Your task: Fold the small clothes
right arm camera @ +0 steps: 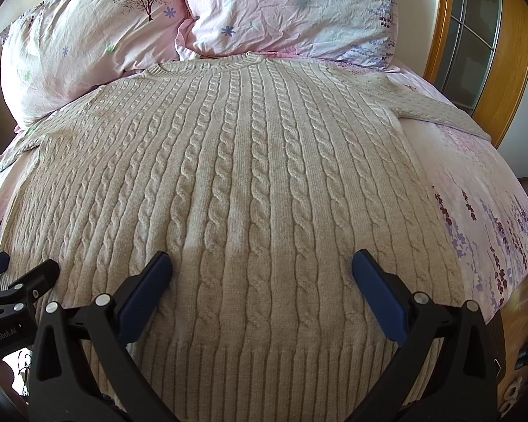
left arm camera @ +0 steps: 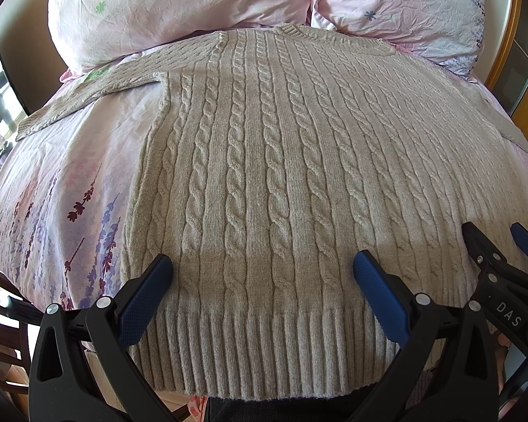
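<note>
One beige cable-knit sweater (left arm camera: 264, 176) lies flat and face up on the bed with its pink floral sheet (left arm camera: 63, 183). It is the only garment there. Its ribbed hem runs along the near edge of the bed, and its round neckline touches the far end where two pink floral pillows (left arm camera: 179, 7) stand side by side against the head of the bed. Both sleeves are spread outward, one toward the bed's left edge (left arm camera: 88, 95) and one toward its right edge (right arm camera: 440, 110), each lying on the sheet.

There are two grippers, each black with blue finger pads. The left gripper (left arm camera: 263, 269) hovers over the hem near the sweater's left half, its fingers spread wide apart with knit showing between them and nothing held. The right gripper (right arm camera: 262, 267) sits just beside it over the right half of the hem, likewise spread wide and holding nothing. Whether the fingertips press on the wool I cannot tell.

Past the bed's right edge stands a wooden-framed door with glass panes (right arm camera: 475, 28). No boxes, baskets or other containers show anywhere.
</note>
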`<action>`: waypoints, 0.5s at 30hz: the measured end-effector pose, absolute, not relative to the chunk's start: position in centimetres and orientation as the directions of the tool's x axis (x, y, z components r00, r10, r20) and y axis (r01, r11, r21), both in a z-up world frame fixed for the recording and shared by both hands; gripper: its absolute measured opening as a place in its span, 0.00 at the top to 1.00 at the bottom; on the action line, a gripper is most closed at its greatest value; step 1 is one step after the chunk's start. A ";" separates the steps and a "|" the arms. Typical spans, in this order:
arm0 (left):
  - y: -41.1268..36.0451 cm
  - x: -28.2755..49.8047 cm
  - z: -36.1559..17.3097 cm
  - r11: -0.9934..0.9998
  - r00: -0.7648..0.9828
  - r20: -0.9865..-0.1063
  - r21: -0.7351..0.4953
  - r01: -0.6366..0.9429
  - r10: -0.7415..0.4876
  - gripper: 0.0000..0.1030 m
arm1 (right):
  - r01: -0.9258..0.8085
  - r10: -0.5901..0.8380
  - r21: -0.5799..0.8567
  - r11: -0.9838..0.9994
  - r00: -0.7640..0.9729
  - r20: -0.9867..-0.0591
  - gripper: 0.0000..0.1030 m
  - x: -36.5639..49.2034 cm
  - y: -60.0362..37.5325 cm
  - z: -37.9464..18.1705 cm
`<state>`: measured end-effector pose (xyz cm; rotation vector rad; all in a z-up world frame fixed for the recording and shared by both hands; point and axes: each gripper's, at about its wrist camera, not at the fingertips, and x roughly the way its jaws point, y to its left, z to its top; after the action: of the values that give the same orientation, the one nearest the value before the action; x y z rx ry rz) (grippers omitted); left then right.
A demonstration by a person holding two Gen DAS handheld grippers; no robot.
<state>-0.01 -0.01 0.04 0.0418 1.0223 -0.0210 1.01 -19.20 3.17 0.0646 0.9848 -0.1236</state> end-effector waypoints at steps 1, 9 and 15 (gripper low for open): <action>0.0 0.0 0.0 0.999 0.521 -0.853 0.025 0.037 0.002 0.01 | 0.134 -0.075 -0.002 0.991 0.547 -0.834 0.02 1.0 -19.2 3.2; 0.0 0.0 0.0 0.999 0.522 -0.853 0.025 0.037 0.002 0.01 | 0.133 -0.075 -0.002 0.991 0.547 -0.833 0.02 1.0 -19.2 3.2; 0.0 0.0 0.0 0.999 0.522 -0.853 0.025 0.037 0.002 0.01 | 0.130 -0.074 -0.003 0.992 0.547 -0.834 0.02 1.1 -19.1 3.4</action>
<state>-0.03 -0.01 0.05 0.0421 1.0218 -0.0210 1.07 -19.14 3.36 0.0618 0.9852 -0.1208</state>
